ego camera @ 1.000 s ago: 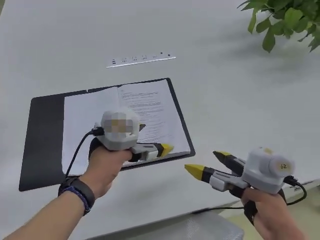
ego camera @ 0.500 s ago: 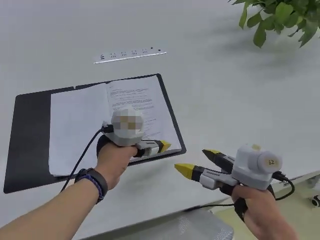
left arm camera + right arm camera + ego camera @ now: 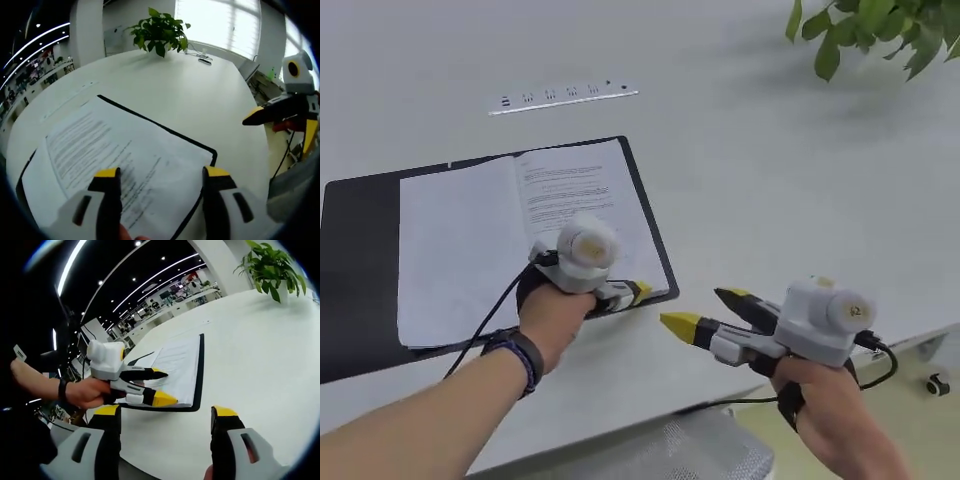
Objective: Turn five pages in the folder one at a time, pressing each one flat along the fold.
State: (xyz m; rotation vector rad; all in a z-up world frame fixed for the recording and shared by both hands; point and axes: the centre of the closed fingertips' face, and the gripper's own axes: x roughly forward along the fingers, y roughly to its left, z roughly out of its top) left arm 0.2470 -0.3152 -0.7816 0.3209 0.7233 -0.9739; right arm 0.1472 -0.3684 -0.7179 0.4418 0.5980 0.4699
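1. Head view: the folder [image 3: 470,240] lies open on a white table [image 3: 770,180], black cover under white sheets. The right-hand page carries printed lines, too small to read.
2. The left gripper [image 3: 638,292], held in the left hand [image 3: 555,315], sits over the folder's near right corner, its yellow tip just at the cover's edge.
3. The right gripper [image 3: 702,308], in the right hand [image 3: 820,400], is off the folder, just beside that same corner and pointing at it. Its jaws stand well apart with nothing between them. A round yellow sticker on its body bears a number I cannot read.
4. Beyond both tools are a strip of sockets [image 3: 565,96] set in the table and a plant [image 3: 880,25].
5. Left gripper view: the jaws are spread wide and hold nothing. The printed page lies directly below and ahead of them, its text blurred. The folder's black edge runs past the right jaw.
6. Right gripper view: the jaws are wide and empty. Ahead of them, the left gripper's jaws are also parted over the folder's corner, gripping no page.
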